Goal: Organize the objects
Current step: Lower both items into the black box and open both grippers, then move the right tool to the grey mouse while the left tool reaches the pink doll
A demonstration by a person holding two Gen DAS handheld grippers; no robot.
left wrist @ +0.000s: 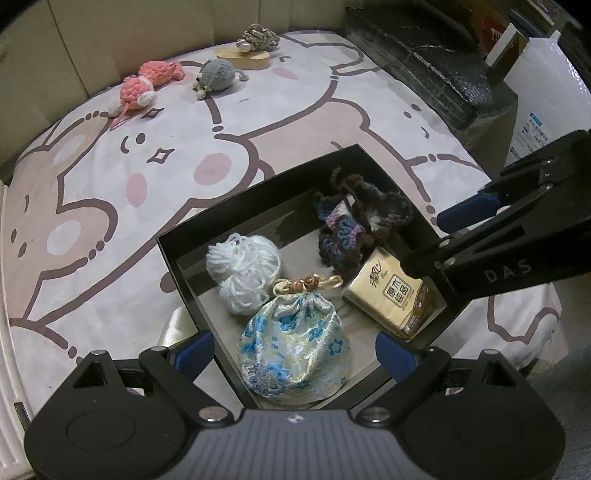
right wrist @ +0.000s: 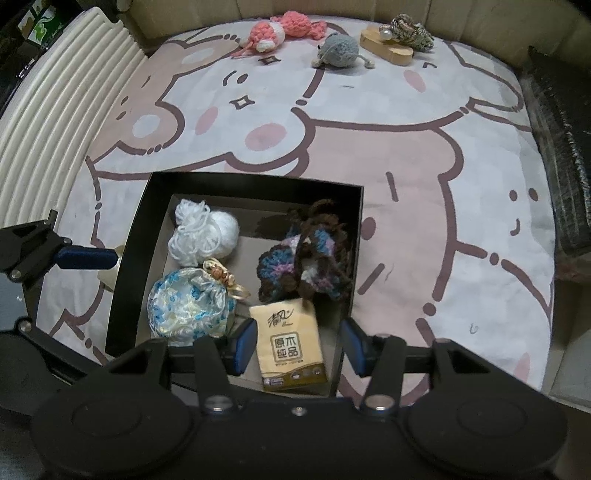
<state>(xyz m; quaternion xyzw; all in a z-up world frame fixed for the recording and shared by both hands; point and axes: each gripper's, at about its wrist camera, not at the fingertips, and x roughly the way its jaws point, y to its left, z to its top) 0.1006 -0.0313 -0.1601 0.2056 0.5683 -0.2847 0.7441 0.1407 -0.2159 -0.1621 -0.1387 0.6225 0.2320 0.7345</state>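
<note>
A black open box sits on a cartoon-print mat. Inside lie a white yarn ball, a blue floral drawstring pouch, a dark crocheted piece and a yellow tissue pack. My left gripper is open over the pouch, holding nothing. My right gripper is open around the tissue pack without closing on it, and shows in the left wrist view.
At the mat's far edge lie a pink crocheted toy, a grey crocheted mouse and a wooden block with a knitted piece. A black ridged object borders the right side, a white ribbed panel the left.
</note>
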